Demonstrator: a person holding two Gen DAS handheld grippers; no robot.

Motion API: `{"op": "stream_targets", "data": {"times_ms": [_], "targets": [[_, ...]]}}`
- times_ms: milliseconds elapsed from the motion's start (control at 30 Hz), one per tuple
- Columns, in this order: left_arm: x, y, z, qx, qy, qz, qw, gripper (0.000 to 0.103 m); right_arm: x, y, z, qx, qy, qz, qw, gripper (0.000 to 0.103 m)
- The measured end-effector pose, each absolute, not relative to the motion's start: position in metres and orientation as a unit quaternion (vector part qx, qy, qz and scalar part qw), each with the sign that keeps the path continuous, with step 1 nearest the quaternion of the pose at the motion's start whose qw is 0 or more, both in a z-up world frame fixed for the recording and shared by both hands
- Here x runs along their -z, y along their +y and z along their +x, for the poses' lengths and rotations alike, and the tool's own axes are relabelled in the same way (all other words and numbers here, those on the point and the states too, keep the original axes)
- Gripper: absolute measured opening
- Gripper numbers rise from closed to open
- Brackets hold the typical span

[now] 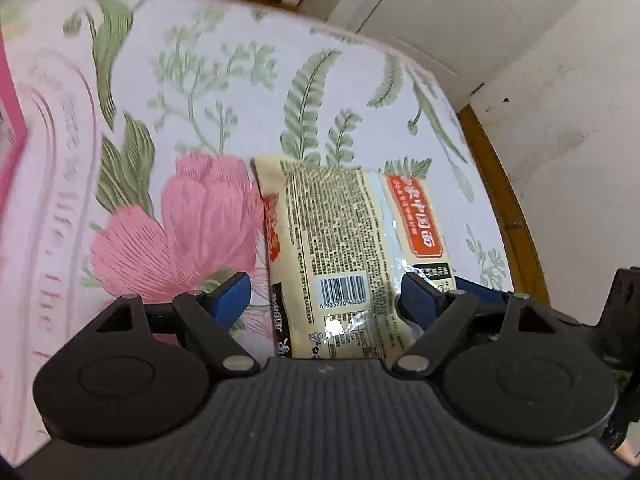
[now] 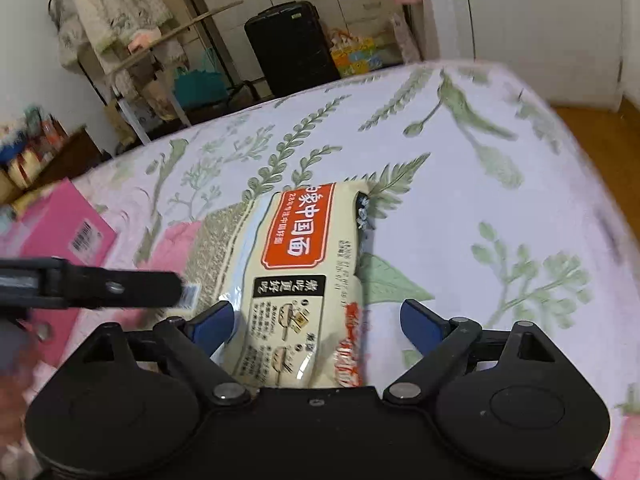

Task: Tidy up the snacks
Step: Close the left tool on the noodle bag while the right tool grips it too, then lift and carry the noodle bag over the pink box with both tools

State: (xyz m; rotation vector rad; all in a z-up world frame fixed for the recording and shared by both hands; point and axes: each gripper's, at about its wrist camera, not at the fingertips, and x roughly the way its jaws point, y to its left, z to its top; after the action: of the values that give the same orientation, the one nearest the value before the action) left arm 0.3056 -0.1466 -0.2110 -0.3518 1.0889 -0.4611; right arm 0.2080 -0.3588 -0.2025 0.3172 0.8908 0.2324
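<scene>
A cream noodle packet (image 1: 344, 248) with an orange label lies flat on the flowery bed (image 1: 208, 92), near a pink box (image 2: 60, 224), and both the left gripper (image 1: 324, 300) and the right gripper (image 2: 316, 320) hang over it with fingers spread wide, not squeezing it.

Your left gripper (image 1: 322, 300) covers the near end of the noodle packet (image 1: 344, 240). The pink box (image 2: 60, 224) at the bed's left edge is cut by the frame and blurred, its small print and barcode unreadable.
</scene>
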Motion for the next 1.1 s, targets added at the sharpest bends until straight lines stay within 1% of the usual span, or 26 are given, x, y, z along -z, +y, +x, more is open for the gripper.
{"op": "stream_targets", "data": {"times_ms": [67, 167, 233, 267, 367, 433, 533, 633, 800, 1000, 1100], "targets": [[0.220, -0.144, 0.311, 0.217, 0.527, -0.192, 0.799, 0.078, 0.204, -0.360, 0.209, -0.115, 0.429, 0.156, 0.882, 0.093], [0.228, -0.135, 0.318, 0.226, 0.543, -0.228, 0.776, 0.069, 0.203, -0.357, 0.209, -0.136, 0.434, 0.149, 0.878, 0.094], [0.229, -0.136, 0.318, 0.233, 0.547, -0.218, 0.774, 0.067, 0.203, -0.351, 0.211, -0.164, 0.438, 0.146, 0.872, 0.096], [0.229, -0.139, 0.316, 0.233, 0.547, -0.206, 0.777, 0.065, 0.202, -0.346, 0.211, -0.167, 0.440, 0.132, 0.872, 0.099], [0.227, -0.147, 0.312, 0.241, 0.543, -0.186, 0.783, 0.055, 0.207, -0.327, 0.212, -0.165, 0.447, 0.076, 0.876, 0.103], [0.225, -0.150, 0.309, 0.247, 0.541, -0.184, 0.783, 0.051, 0.208, -0.321, 0.210, -0.157, 0.439, 0.063, 0.882, 0.103], [0.220, -0.154, 0.303, 0.271, 0.546, -0.190, 0.769, 0.051, 0.203, -0.320, 0.210, -0.160, 0.445, 0.065, 0.879, 0.103], [0.216, -0.154, 0.296, 0.261, 0.557, -0.197, 0.764, 0.053, 0.197, -0.312, 0.206, -0.166, 0.454, 0.048, 0.874, 0.103], [0.202, -0.154, 0.279, 0.256, 0.568, -0.170, 0.763, 0.054, 0.186, -0.303, 0.195, -0.168, 0.474, 0.045, 0.863, 0.103], [0.183, -0.145, 0.254, 0.246, 0.569, -0.142, 0.772, 0.055, 0.172, -0.286, 0.174, -0.168, 0.473, 0.039, 0.864, 0.103], [0.178, -0.135, 0.244, 0.238, 0.569, -0.147, 0.774, 0.055, 0.167, -0.276, 0.167, -0.177, 0.472, 0.032, 0.863, 0.103]]}}
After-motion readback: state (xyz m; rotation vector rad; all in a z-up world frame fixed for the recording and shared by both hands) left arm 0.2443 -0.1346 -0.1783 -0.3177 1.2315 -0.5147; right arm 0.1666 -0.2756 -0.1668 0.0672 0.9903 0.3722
